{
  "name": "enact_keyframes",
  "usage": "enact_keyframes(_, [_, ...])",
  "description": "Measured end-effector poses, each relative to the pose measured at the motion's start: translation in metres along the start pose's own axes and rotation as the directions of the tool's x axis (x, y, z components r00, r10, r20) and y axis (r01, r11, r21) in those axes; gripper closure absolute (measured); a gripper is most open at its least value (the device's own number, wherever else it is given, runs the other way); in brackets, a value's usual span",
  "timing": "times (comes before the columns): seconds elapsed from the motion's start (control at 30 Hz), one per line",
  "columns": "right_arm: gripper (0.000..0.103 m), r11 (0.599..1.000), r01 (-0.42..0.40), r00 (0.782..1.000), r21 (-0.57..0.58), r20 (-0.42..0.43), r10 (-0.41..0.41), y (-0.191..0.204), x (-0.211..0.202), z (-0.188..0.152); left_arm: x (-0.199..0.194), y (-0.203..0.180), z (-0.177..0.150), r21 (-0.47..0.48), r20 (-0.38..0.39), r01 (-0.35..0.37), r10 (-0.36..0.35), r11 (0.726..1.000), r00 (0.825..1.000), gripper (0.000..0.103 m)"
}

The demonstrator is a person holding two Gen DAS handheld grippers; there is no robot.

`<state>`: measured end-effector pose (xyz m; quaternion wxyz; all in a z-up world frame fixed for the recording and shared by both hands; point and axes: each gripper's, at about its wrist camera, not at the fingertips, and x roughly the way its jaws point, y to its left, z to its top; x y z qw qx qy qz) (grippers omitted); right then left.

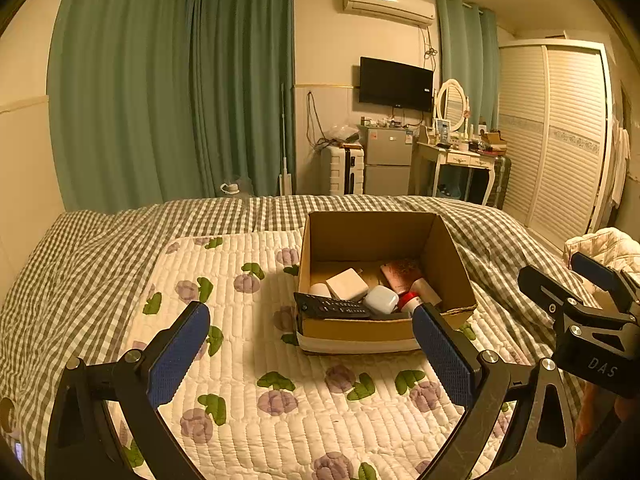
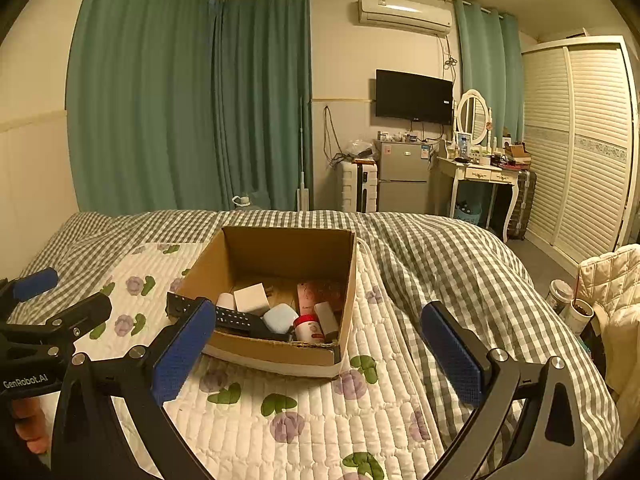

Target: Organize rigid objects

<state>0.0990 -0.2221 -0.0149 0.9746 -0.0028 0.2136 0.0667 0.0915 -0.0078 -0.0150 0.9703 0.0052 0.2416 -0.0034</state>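
Observation:
An open cardboard box (image 1: 450, 264) (image 2: 208, 264) sits on the quilted floral mat on the bed. Inside lie a black remote (image 1: 334, 307) (image 2: 236, 319), a white charger block (image 1: 347, 283) (image 2: 251, 298), a pale blue case (image 1: 381, 299) (image 2: 281, 317), a red-capped white bottle (image 1: 412, 301) (image 2: 309, 329) and a pink flat item (image 1: 401, 274) (image 2: 316, 292). My left gripper (image 1: 312, 340) is open and empty, just short of the box's near wall. My right gripper (image 2: 316, 344) is open and empty, near the box's front right corner. Each gripper shows in the other's view.
The floral mat (image 1: 256, 392) (image 2: 304, 412) lies over a grey checked duvet (image 1: 120, 232) (image 2: 440, 256). Cups (image 2: 568, 304) and a cream quilted cloth (image 2: 612, 280) are at the bed's right side. Curtains, a fridge, a dressing table and a wardrobe stand beyond the bed.

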Motion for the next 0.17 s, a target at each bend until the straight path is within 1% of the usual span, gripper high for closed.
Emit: enact_keyframes(0.17, [0.000,1.000,0.001,1.000,0.000,-0.001,-0.001,0.0001,0.0000,-0.0005,0.0002,-0.0009,0.0000,0.001,-0.001,-0.003,0.003,1.000,1.000,0.000])
